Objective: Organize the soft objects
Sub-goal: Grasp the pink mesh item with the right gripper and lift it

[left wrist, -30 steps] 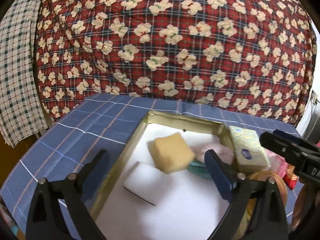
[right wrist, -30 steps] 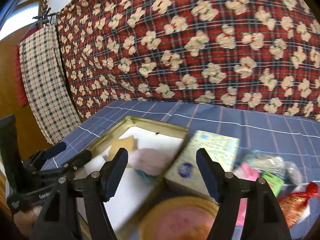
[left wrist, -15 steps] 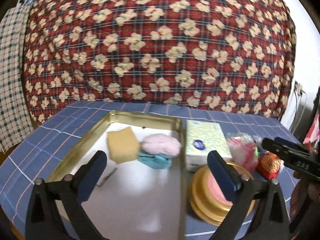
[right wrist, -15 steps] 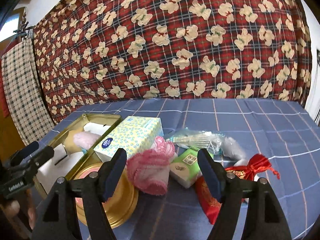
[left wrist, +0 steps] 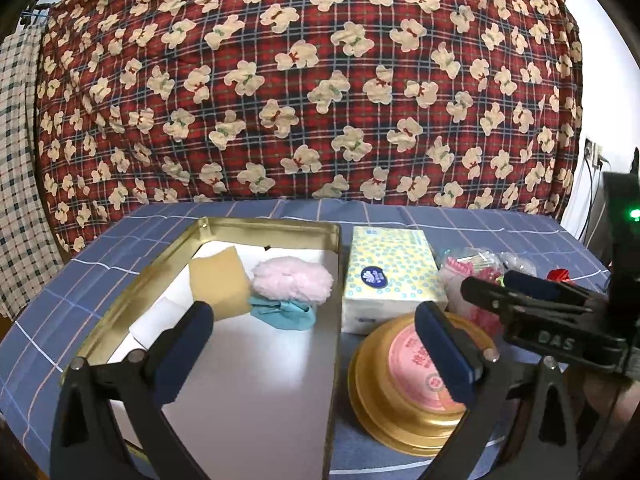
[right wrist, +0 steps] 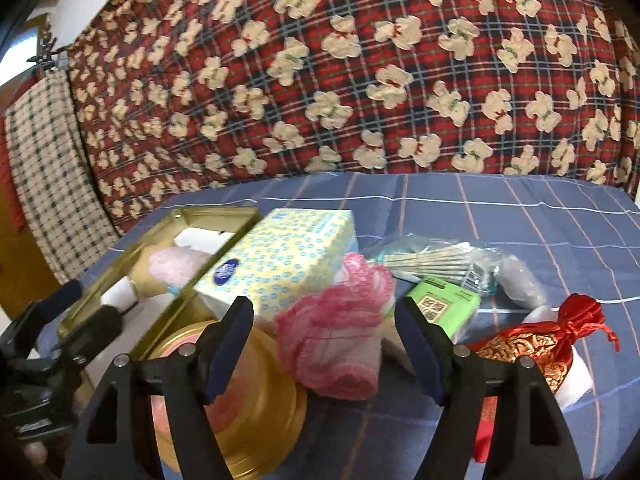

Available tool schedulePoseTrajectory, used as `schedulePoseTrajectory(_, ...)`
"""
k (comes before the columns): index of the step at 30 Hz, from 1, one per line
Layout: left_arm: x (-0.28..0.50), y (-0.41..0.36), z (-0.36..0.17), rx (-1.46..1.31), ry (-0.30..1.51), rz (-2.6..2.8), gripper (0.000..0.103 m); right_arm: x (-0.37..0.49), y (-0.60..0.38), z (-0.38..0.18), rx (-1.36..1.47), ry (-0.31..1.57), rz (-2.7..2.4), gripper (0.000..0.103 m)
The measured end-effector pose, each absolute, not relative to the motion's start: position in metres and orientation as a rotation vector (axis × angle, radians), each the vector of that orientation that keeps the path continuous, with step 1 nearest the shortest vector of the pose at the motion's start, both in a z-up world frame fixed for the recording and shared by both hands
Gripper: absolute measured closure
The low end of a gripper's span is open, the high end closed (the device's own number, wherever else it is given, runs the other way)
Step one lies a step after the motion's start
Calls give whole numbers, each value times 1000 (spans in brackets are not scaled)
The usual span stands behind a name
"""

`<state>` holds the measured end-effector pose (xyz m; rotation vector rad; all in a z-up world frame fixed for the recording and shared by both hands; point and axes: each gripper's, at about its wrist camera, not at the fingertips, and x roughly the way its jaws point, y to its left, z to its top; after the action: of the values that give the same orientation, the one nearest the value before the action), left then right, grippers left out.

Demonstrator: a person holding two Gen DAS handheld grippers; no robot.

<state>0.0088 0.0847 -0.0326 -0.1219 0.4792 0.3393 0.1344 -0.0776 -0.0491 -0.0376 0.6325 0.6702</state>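
A gold tray (left wrist: 338, 280) holds a yellow sponge (left wrist: 218, 280), a pink fluffy puff (left wrist: 294, 280), a teal cloth (left wrist: 282, 316) and a white sponge (left wrist: 148, 318). My left gripper (left wrist: 312, 332) hovers over the tray's near end, open wide, with nothing between its fingers. In the right wrist view a pink mesh ball (right wrist: 340, 336) lies on the blue cloth just ahead of my right gripper (right wrist: 324, 316), framed by the open jaws, and the pads do not touch it. The right gripper (left wrist: 532, 292) also shows from the side in the left wrist view.
A yellow tissue pack (right wrist: 276, 264) lies beside the tray, with a round gold tin (right wrist: 240, 400) in front of it. To the right lie a green packet (right wrist: 442, 308), a bag of cotton swabs (right wrist: 436, 264) and a red pouch (right wrist: 536, 344). A bear-print quilt (left wrist: 320, 80) rises behind the table.
Both grippers have swung to the right. The left one now faces the tray's right side and the tin. The right one has come down toward the pink mesh ball.
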Motion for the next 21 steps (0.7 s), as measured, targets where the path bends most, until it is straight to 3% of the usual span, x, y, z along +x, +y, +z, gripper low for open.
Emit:
schedulePoseTrajectory(5,10,83,-33,-120,481,334,1,146,-76,-57,-56,682,646,29)
schedulePoseTrajectory(6,13,82,-33,-111,488,333,1,148,-75,-59,-68,697,643,34)
schedulePoseTrajectory(7,15,81,-34,-100,493,335,1,151,-73,-63,-72,719,647,48)
schedulePoseTrajectory(9,20,78,-35,-89,505,332,1,152,-71,-67,-74,743,672,63)
schedulePoseTrajectory(12,24,75,-36,-86,513,325,1,151,-70,-70,-79,743,685,71)
schedulePoseTrajectory(21,37,56,-32,-71,526,291,1,142,-106,-49,26,623,720,75)
